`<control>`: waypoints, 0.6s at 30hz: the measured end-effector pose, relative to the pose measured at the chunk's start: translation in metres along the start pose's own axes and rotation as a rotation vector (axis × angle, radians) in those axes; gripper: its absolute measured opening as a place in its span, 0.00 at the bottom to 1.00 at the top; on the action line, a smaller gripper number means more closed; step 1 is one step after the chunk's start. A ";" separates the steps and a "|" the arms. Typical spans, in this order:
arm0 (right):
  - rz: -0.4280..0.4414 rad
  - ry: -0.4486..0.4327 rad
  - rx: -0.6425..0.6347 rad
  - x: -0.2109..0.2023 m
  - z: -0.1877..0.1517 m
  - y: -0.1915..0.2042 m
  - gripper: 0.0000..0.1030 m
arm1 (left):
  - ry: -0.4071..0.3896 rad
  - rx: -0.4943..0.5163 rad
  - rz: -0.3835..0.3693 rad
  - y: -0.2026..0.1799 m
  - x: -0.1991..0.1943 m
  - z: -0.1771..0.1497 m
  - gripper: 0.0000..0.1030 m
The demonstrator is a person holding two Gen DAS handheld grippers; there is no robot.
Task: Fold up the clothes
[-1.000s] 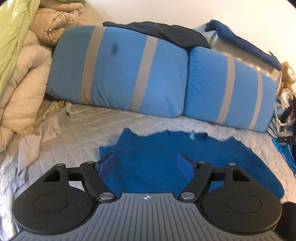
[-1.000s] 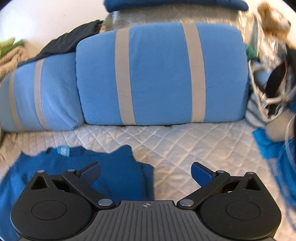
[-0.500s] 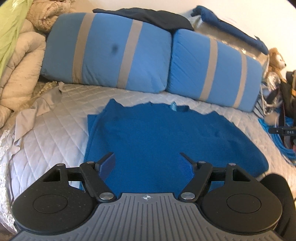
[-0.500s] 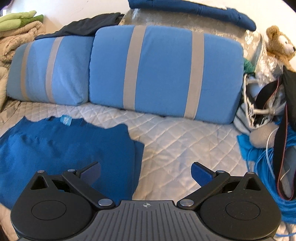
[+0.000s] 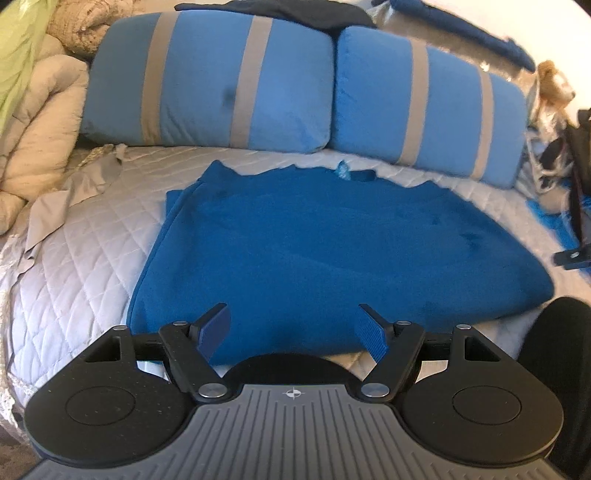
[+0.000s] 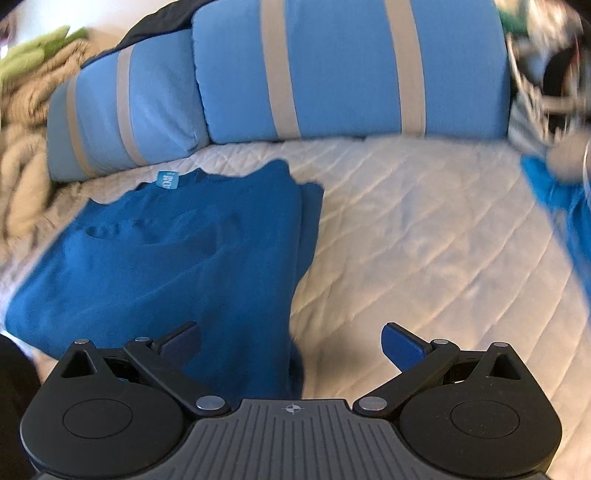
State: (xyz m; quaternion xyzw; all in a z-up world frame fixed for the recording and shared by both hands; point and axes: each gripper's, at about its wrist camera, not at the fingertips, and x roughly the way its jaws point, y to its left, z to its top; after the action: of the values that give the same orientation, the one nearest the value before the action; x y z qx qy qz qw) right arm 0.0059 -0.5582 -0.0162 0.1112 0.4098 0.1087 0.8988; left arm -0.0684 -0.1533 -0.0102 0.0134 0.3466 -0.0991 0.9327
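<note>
A blue sweater (image 5: 332,251) lies flat on the quilted bed, its collar label toward the pillows and both side edges folded in. My left gripper (image 5: 293,325) hangs open over the sweater's near hem, nothing between its fingers. In the right wrist view the same blue sweater (image 6: 177,266) fills the left half, its label (image 6: 167,181) at the far edge. My right gripper (image 6: 291,339) stands open above the sweater's near right corner, one finger over the cloth, the other over bare quilt.
Two blue pillows (image 5: 221,85) with grey stripes line the far side of the white quilted bed (image 6: 424,240). Cream blankets (image 5: 33,122) pile at the left. A teddy bear (image 5: 554,81), bags and blue cloth (image 6: 561,206) crowd the right. A dark garment (image 5: 295,11) tops the pillows.
Both grippers have drawn back toward the near side and dropped lower, tilting down more. The whole sweater has come into the left view. Neither gripper's opening has altered.
</note>
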 end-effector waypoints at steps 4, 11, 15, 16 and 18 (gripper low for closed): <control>0.098 0.050 0.148 0.004 -0.010 -0.025 1.00 | -0.015 0.013 0.035 -0.003 0.000 -0.001 0.71; 0.335 0.141 0.537 0.028 -0.039 -0.068 0.98 | -0.031 0.016 0.059 -0.005 -0.002 -0.002 0.71; 0.419 0.113 0.682 0.035 -0.048 -0.079 0.94 | -0.032 0.016 0.068 -0.005 -0.002 -0.002 0.71; 0.449 0.115 0.706 0.037 -0.050 -0.079 0.92 | -0.033 0.015 0.068 -0.005 -0.002 -0.002 0.71; 0.462 0.117 0.718 0.040 -0.052 -0.077 0.87 | -0.034 0.013 0.068 -0.004 -0.003 -0.003 0.71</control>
State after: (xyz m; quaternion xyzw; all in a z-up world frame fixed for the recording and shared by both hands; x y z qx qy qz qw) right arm 0.0000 -0.6143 -0.1005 0.4994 0.4362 0.1636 0.7304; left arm -0.0730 -0.1570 -0.0101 0.0295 0.3294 -0.0696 0.9411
